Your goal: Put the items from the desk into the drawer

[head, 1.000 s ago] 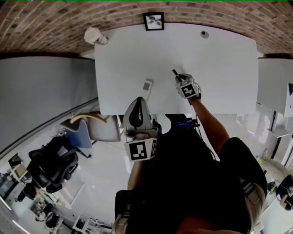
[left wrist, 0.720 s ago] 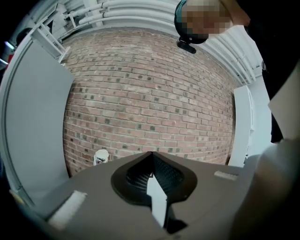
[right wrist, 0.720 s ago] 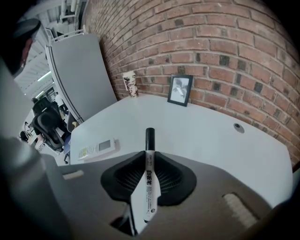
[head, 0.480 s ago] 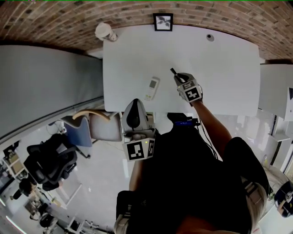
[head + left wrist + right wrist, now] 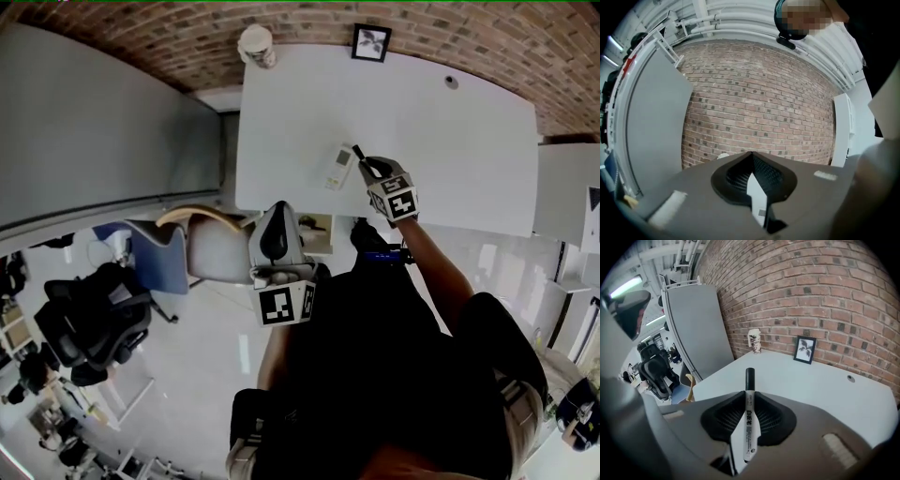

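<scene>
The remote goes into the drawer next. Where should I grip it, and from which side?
Probably grip the remote across its width at mid-length, coming from above over the near edge of the desk. It lies flat, long axis pointing roughly away, so its long sides suit the jaws.

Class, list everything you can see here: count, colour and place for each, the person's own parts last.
desk: one, white, against brick wall.
paper cup: one, pale, desk's far left corner.
picture frame: one, black, desk's far edge.
remote control: one, white, desk's near edge.
marker: one, white with black cap, in right gripper.
office chair: one, black, floor at left.
left gripper: one, grey, shut and empty, off the desk.
right gripper: one, grey, shut on marker, above desk.
</scene>
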